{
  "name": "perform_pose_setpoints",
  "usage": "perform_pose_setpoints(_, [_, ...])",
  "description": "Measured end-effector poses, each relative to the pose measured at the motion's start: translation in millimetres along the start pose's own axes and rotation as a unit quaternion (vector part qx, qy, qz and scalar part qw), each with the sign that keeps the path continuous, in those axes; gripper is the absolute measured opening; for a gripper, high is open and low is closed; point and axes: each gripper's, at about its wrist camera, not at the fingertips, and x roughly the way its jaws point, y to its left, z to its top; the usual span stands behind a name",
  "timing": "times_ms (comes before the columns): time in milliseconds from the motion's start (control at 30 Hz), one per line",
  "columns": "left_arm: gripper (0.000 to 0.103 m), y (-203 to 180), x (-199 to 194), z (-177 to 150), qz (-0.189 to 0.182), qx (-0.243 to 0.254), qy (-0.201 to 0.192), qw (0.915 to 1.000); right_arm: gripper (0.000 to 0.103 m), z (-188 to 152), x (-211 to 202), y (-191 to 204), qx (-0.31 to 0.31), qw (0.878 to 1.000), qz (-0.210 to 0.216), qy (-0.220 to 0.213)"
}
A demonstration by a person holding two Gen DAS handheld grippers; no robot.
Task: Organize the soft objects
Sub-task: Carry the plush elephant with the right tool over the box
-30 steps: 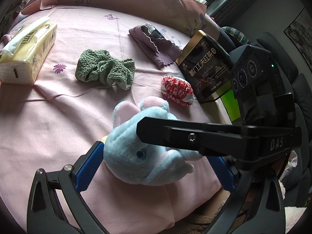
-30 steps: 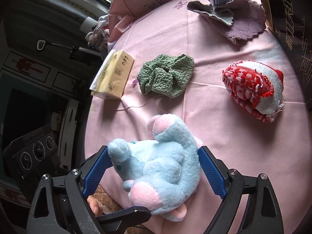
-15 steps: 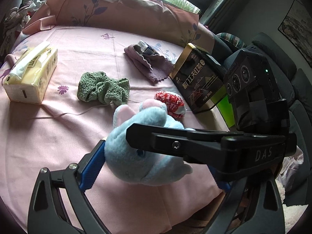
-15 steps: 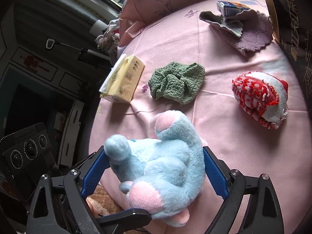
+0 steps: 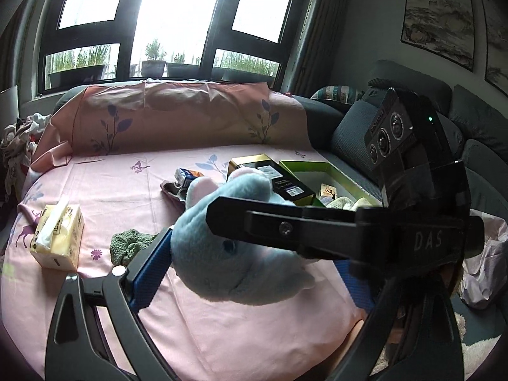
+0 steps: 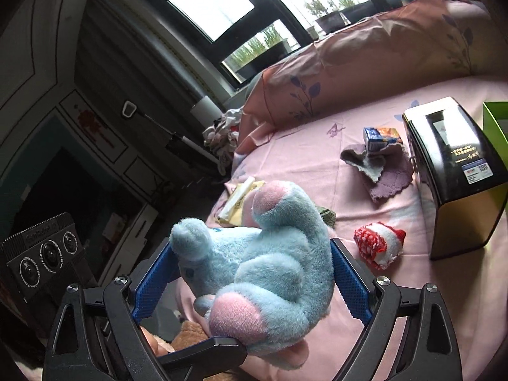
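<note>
Plush toy [image 6: 266,273] sits clamped between both grippers' fingers [image 6: 347,281]; we judge it could slip, knocking the box [image 6: 457,174].

Home living room, not a lab or shop. Evidence: grey sofa [image 5: 476,146] with cushions along the right, framed landscape paintings [image 5: 436,16] on the wall above it, big dark-framed window [image 5: 171,22] with potted plants [image 5: 154,60] on the sill outside. Work surface is draped in a pink floral sheet [image 5: 127,184] that runs up over a backrest. Household clutter on it: tissue pack [image 5: 58,238], tea tin [image 6: 457,174], small cloths, a plush toy [image 6: 263,263]. Heap of laundry [image 6: 222,136] at the far edge. Panelled wall [image 6: 38,41] on the other side, daylight only.
</note>
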Motion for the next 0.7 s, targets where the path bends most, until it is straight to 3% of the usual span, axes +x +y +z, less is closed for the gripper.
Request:
perform_pose_setpoints(500, [0.095,-59,-5,57,-0.008,0.043,-0.079,0.9959,0.093,56,-72,14,-0.068,0.994,-0.013,-0.087])
perform_pose_setpoints(700, [0.095,-76,24,62,-0.005,0.078,-0.069,0.9946,0.093,57,-84,-18,-0.059,0.992,0.001,-0.115])
